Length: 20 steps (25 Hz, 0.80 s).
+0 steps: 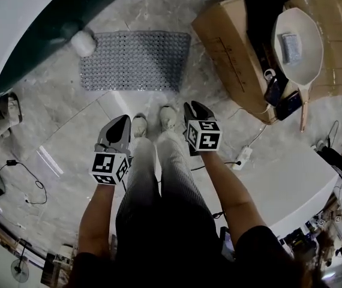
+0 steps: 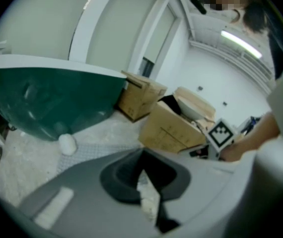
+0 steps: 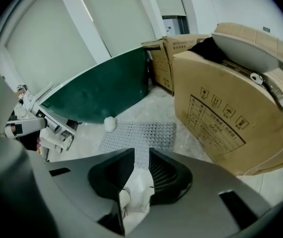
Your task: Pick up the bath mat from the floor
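While the bath mat [image 1: 135,60] lies flat on the floor [image 1: 63,125], both claws hang near the person's shoes [image 1: 139,125]. Left claw [image 1: 125,120]: tips together. Right claw [image 1: 196,105]: narrowly parted, gripping nothing.

Cardboard box [image 1: 222,32], green tub [image 3: 102,88], white ball [image 1: 83,42]

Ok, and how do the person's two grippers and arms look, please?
Both the left gripper and the right gripper have smooth grey shells tapering to a point, with dark ribbed pads inside. Each carries a cube with black-and-white square markers. No cables show on them. The person wears short dark sleeves; the forearms are uncovered.
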Tool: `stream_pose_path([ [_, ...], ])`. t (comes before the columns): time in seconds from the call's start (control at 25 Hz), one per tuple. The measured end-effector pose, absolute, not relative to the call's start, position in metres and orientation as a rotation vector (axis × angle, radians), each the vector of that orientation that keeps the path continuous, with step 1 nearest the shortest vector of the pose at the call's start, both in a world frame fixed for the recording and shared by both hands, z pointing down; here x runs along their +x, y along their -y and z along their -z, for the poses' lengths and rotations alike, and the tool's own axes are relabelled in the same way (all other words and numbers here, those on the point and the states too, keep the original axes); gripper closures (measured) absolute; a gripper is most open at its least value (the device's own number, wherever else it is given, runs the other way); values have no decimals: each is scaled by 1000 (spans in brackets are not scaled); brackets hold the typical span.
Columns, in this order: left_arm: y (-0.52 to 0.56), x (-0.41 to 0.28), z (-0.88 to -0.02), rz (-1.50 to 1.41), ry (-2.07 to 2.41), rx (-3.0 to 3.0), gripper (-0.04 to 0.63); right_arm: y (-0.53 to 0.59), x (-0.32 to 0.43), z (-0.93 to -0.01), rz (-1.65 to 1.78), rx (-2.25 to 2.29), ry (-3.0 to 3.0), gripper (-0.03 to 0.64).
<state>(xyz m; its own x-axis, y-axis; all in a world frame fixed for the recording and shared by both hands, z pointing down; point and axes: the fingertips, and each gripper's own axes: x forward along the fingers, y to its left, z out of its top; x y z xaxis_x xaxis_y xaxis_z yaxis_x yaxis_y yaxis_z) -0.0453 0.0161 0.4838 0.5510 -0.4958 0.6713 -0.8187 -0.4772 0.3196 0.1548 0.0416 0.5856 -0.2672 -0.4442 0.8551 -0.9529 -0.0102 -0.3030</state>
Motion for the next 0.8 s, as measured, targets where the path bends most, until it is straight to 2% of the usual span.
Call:
stream_pose_path([
  [0.8, 1, -56, -684, -797, 990, 2110, 588, -25, 157, -771, -1191, 1543, 1627, 529],
])
